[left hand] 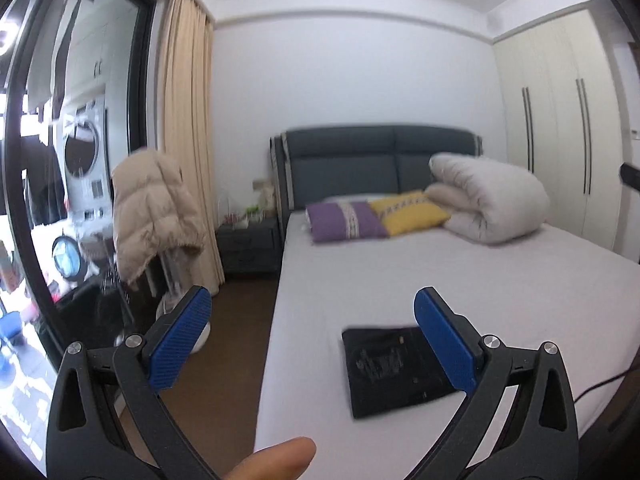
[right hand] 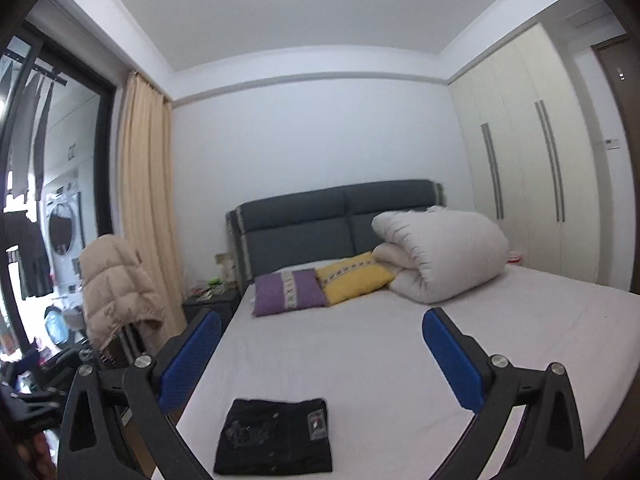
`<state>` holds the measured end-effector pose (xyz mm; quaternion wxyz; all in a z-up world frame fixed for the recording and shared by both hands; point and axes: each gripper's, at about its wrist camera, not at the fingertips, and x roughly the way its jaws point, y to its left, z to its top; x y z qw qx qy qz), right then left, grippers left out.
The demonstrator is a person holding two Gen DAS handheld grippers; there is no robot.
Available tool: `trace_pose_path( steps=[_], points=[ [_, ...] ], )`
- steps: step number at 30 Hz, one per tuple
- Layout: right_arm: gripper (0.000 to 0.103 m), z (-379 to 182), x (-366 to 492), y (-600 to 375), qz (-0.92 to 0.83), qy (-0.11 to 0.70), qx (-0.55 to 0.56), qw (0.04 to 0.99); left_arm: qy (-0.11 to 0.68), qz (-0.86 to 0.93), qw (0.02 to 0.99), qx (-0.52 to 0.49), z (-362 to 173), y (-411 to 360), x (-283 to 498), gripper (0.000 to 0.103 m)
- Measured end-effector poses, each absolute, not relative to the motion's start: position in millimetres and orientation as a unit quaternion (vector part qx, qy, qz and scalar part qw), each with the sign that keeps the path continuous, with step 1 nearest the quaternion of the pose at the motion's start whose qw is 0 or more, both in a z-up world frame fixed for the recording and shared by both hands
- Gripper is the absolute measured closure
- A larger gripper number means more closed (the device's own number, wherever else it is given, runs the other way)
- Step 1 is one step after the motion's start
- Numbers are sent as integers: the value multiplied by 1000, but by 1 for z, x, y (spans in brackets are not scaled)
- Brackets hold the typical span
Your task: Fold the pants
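Black pants [left hand: 394, 368] lie folded into a compact rectangle on the white bed sheet [left hand: 460, 276] near the foot of the bed. They also show in the right wrist view [right hand: 276, 436], flat and neat. My left gripper [left hand: 312, 320] is open and empty, raised above and in front of the pants; its right finger [left hand: 444, 344] overlaps their edge in the picture. My right gripper [right hand: 322, 340] is open and empty, held above the bed [right hand: 360, 344] behind the pants. Neither gripper touches the cloth.
At the headboard lie a purple pillow [right hand: 290, 292], a yellow pillow [right hand: 352, 276] and a rolled white duvet [right hand: 440, 252]. A beige jacket [left hand: 154, 208] hangs on a chair left of the bed. A wardrobe [right hand: 532, 168] stands to the right, a curtain and glass door to the left.
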<state>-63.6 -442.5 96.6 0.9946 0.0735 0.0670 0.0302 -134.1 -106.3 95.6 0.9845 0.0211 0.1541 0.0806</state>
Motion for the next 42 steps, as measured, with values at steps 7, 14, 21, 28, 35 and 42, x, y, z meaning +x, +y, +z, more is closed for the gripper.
trace_pose_path(
  steps=[7, 14, 21, 28, 35, 42],
  points=[
    [0, 50, -35, -432, -19, 182, 77, 980, 281, 67, 957, -25, 30, -112, -106, 0],
    [0, -14, -11, -414, -23, 293, 79, 953, 356, 78, 930, -47, -38, -105, -71, 0],
    [0, -39, -5, -380, 11, 319, 23, 948, 375, 83, 922, -48, -67, -103, -51, 0],
    [0, -57, 1, -370, 26, 348, 12, 937, 386, 83, 918, -45, -77, -102, -40, 0],
    [0, -65, 6, -371, 29, 363, 14, 931, 396, 84, 913, -42, -85, -102, -33, 0],
    [0, -70, 9, -369, 34, 371, 11, 928, 401, 82, 911, -42, -89, -104, -31, 0]
  ],
)
